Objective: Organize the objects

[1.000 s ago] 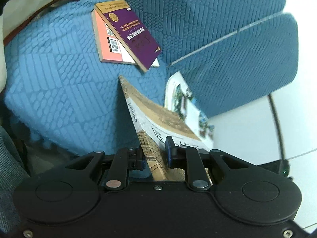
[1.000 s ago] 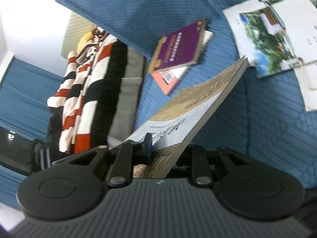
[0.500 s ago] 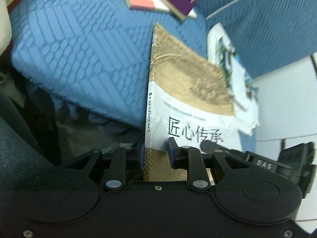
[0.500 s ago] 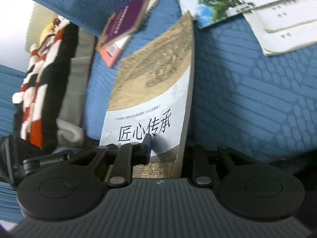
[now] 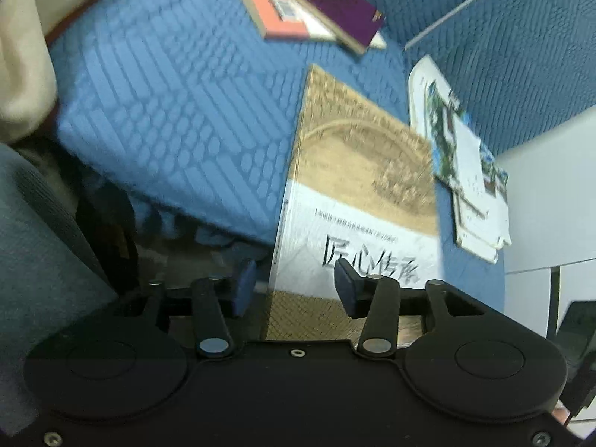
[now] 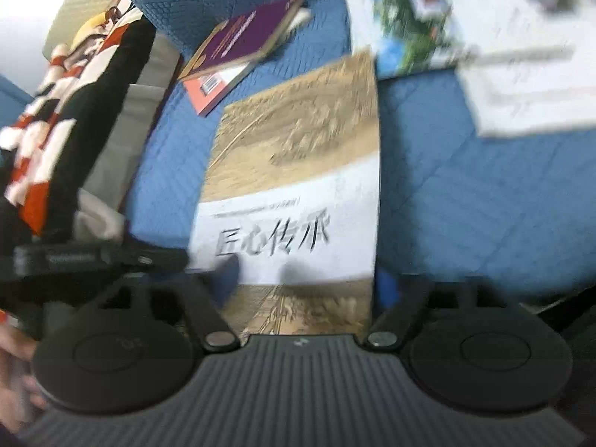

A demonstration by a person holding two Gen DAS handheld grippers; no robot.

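Now the big tan and white book (image 5: pixel 357 201) lies flat on the blue quilted cushion (image 5: pixel 178 111), and both claws have just been opening around its near edge. Left claw (image 5: pixel 294 290) stands partly apart: one blue pad sits clear of the book's spine side, the other hangs over the cover by the black title, not pressing. Right claw (image 6: pixel 309 290) is spread wide, its fingers either side of the book's bottom edge, the book between them but free. Beyond the book's far left corner sits the purple book (image 5: pixel 335 3), stacked on an orange book (image 5: pixel 272 18). Just beside the big book's right edge lies a pile of white booklets (image 5: pixel 469 171) with a green and blue picture cover. Left of the big book, in the right wrist view, a striped red, black and white cloth (image 6: pixel 56 111) drapes down; that view is blurred.
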